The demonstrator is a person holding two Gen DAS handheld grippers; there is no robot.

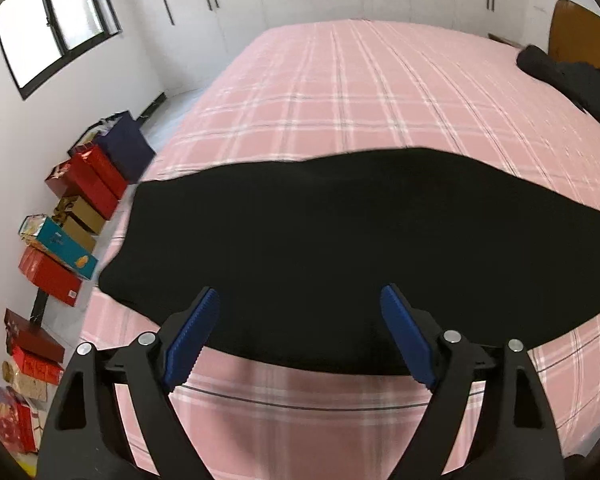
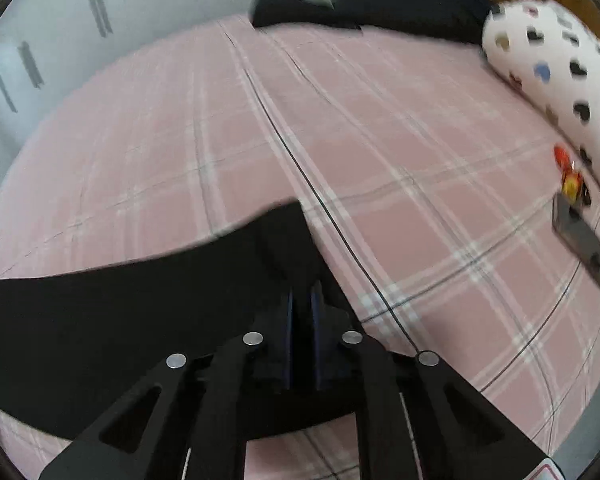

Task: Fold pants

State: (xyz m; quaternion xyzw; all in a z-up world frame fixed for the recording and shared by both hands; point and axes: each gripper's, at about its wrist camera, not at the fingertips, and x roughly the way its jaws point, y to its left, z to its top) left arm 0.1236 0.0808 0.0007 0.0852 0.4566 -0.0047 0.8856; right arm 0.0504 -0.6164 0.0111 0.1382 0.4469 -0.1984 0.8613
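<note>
So, boxes [image 1: 72, 216] line the floor along the left wall, beside the bed [image 1: 340, 92]. Black pants [image 1: 340, 248] lie flat across the near part of the bed, already doubled into a wide band by the look of it. Soft, light, floppy cloth, likely to sag and drag if lifted by one point; best taken at corners or along an edge. Left gripper [image 1: 300, 320] hovers over the near edge, jaws spread wide, holding nothing. Right gripper [image 2: 301, 320] is clamped on the pants' right end, that corner raised off the sheet. Far half of the bed is bare plaid, good room to fold across. Far right: dark clothes [image 2: 360, 8] by the headboard, spotted pillow [image 2: 560, 60], phone [image 2: 584, 240] near the right edge, well apart from the pants.
</note>
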